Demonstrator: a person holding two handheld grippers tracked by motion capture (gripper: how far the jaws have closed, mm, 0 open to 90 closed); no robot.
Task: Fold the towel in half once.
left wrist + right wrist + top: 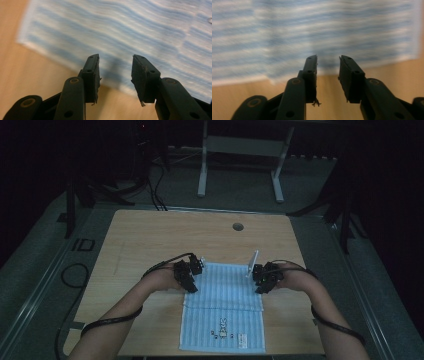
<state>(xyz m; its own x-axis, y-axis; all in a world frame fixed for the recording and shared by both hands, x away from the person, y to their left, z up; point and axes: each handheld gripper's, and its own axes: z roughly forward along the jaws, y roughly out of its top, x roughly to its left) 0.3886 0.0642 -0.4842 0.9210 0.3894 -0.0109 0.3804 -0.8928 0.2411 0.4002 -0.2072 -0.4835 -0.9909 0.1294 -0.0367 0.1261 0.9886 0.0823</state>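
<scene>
2 grippers hover over the folded blue striped towel, which lies near the table's front edge. Left gripper and right gripper each stand partly open with nothing between the jaws. Best lift straight off without snagging the fold; bare wood offers room on both sides.
</scene>
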